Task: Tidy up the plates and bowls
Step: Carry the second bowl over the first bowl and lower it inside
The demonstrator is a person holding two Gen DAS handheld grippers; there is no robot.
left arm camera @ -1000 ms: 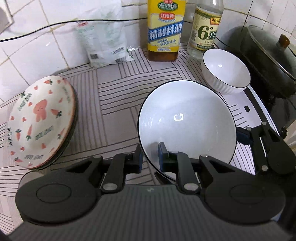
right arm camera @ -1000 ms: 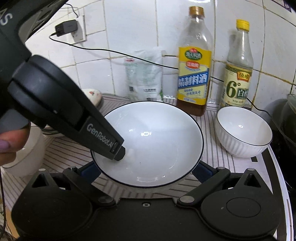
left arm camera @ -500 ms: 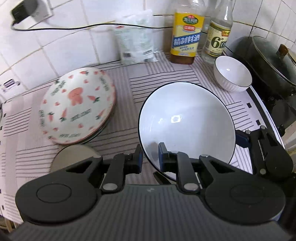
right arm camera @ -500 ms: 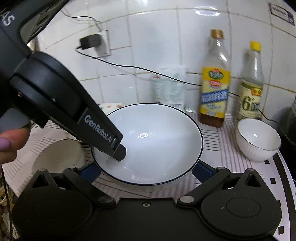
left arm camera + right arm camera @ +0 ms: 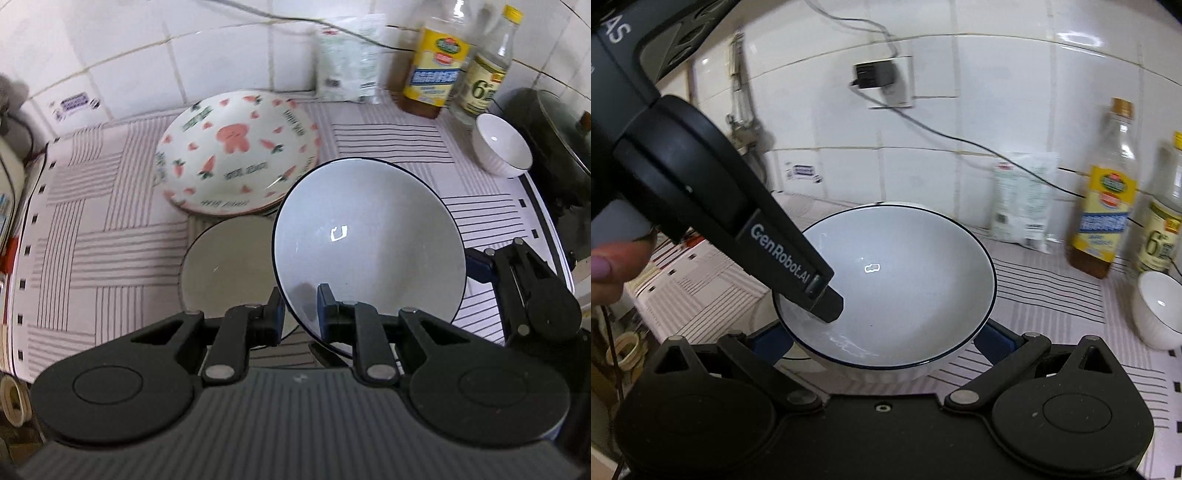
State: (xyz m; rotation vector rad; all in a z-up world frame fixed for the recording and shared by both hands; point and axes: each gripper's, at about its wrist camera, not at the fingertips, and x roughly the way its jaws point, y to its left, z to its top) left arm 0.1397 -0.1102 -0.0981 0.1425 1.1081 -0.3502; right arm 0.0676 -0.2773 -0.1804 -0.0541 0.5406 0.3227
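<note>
On the striped tabletop [image 5: 110, 229], patterned plates [image 5: 236, 155] sat stacked; both hand-held grippers, left [image 5: 301, 314] and right [image 5: 882, 339], were clamped on the rimmed bowl [image 5: 369, 236], aloft; small bowl [image 5: 500, 146] unsorted

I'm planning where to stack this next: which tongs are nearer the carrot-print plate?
Left. The left tongs pinch the blue-rimmed bowl at the rim on the side towards the carrot-print plate. The right tongs hold the bowl from its opposite side, farther from the plate.
</note>
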